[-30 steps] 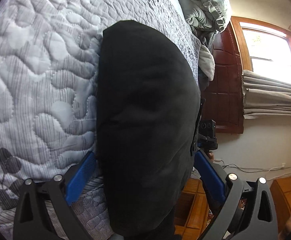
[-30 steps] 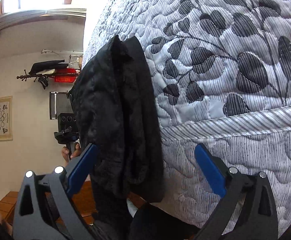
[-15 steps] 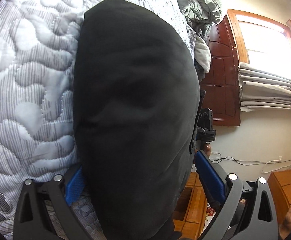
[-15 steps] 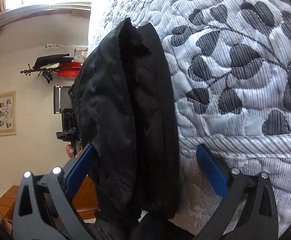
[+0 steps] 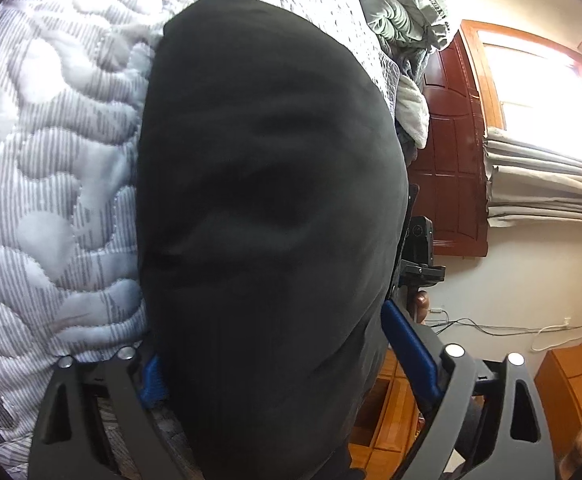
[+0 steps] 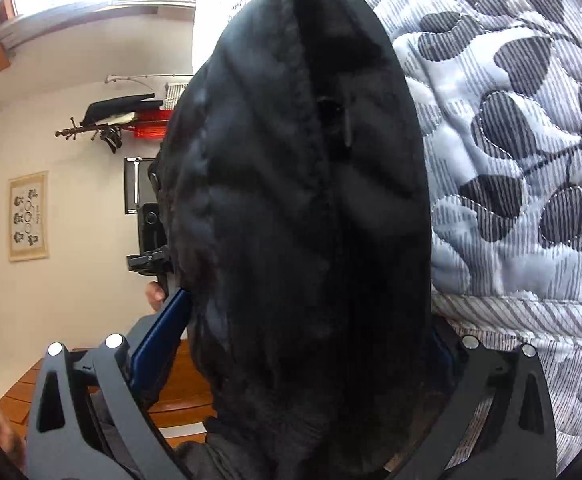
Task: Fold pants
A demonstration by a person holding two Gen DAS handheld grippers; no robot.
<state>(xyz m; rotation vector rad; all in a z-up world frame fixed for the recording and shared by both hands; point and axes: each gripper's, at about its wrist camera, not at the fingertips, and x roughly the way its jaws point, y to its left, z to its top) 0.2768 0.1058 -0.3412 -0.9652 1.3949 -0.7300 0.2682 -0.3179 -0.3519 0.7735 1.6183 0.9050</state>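
The black pants (image 5: 267,216) lie on the quilted grey bedspread (image 5: 51,152) at the bed's edge and fill the middle of both views. My left gripper (image 5: 275,352) is open, with its blue fingers (image 5: 409,350) on either side of the folded fabric. In the right wrist view the pants (image 6: 307,216) show bunched, layered edges. My right gripper (image 6: 307,328) is open and straddles them; its left finger (image 6: 163,336) shows, the right one is mostly hidden by cloth. Each view shows the other gripper behind the pants.
The bedspread (image 6: 531,160) has a dark leaf print. Crumpled pale bedding (image 5: 407,4) is piled at the bed's far end. A dark wooden door (image 5: 451,160), a window with a blind (image 5: 547,184) and wooden floor (image 6: 171,392) lie beyond the bed edge.
Both grippers have moved forward over the pants, which now fill much more of each view. The fingers stay spread around the fabric.
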